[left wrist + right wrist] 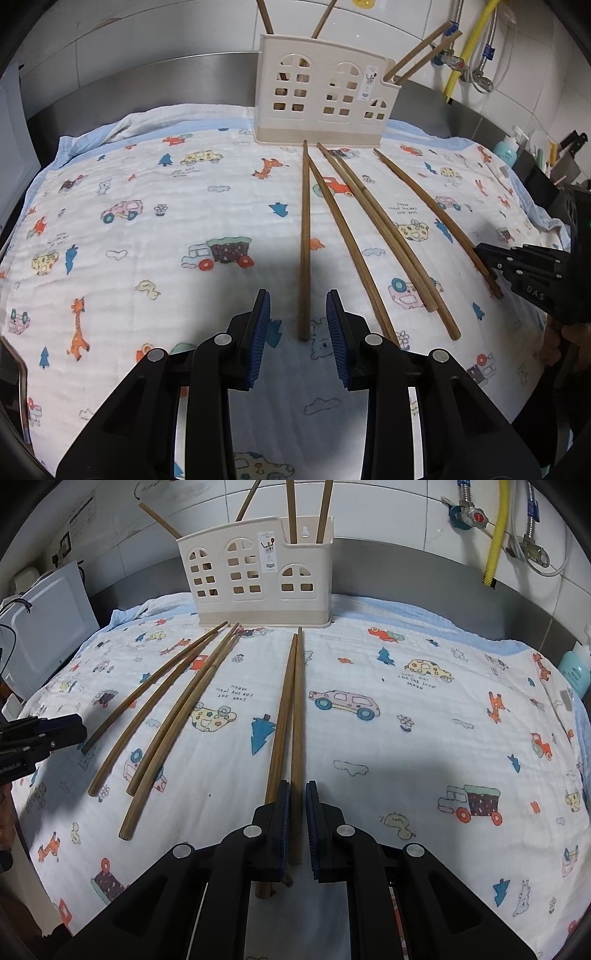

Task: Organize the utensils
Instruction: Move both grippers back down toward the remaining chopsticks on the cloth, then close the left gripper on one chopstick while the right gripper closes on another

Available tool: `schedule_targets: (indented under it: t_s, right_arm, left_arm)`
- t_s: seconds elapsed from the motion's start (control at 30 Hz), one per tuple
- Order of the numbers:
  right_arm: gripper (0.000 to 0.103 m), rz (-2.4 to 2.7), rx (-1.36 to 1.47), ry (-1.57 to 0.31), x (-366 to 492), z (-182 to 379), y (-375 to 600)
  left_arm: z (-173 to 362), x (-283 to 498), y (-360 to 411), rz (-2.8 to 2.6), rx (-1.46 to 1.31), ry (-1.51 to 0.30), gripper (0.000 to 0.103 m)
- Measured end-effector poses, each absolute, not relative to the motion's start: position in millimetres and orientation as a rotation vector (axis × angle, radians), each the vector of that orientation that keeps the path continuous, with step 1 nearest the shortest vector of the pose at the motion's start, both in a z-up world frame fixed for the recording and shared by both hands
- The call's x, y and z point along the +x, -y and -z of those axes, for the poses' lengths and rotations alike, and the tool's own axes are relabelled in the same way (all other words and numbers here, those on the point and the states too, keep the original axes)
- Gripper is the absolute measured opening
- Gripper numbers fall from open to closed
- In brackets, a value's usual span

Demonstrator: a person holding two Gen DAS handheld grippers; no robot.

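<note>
Several brown chopsticks lie on the printed cloth in front of a beige house-shaped holder (pixel 325 96) (pixel 258 576), which has more chopsticks standing in it. My left gripper (pixel 299 325) is open low over the cloth. The near end of the leftmost chopstick (pixel 304 240) lies between its blue pads (pixel 262 328), untouched. My right gripper (pixel 297 786) is shut on one chopstick (pixel 297 701) of the rightmost pair. The other chopstick of that pair (pixel 280 720) runs under its left finger. Each gripper shows in the other's view: the right gripper (pixel 485 256) and the left gripper (pixel 77 725).
A cartoon-print cloth (pixel 147 221) (pixel 406 738) covers the steel counter. A white appliance (pixel 48 635) stands at the left. Valves and a yellow hose (pixel 469 48) hang on the tiled wall. A teal bottle (pixel 506 151) and knives (pixel 570 147) are at the right.
</note>
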State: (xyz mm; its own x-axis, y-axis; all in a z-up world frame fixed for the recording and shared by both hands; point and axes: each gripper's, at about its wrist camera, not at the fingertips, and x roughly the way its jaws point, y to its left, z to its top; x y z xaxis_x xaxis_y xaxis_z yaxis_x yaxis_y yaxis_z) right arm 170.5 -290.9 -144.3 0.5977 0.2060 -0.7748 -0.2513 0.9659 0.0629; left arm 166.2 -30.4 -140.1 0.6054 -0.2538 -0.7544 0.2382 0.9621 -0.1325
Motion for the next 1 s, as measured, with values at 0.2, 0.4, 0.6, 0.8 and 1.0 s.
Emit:
schedule_targets:
  t_s: [0.2, 0.4, 0.6, 0.8, 1.0]
  right_arm:
    - [0.009, -0.265, -0.051, -0.891, 170, 145, 291]
    - [0.009, -0.267, -0.041, -0.888, 170, 144, 292]
    - [0.008, -0.268, -0.027, -0.887, 169, 144, 294]
    - [0.008, -0.260, -0.018, -0.886, 169, 144, 294]
    - [0.007, -0.258, -0.008, -0.885, 170, 144, 297]
  left_arm:
    - [145, 177, 33, 0.288, -0.025, -0.889, 0.032]
    - [151, 185, 35, 0.288, -0.030, -0.899, 0.031]
    - [151, 186, 39, 0.283, -0.006, -0.891, 0.031]
    - [152, 190, 40, 0.266, 0.009, -0.887, 0.025]
    - [152, 191, 41, 0.245, 0.035, -0.882, 0.011]
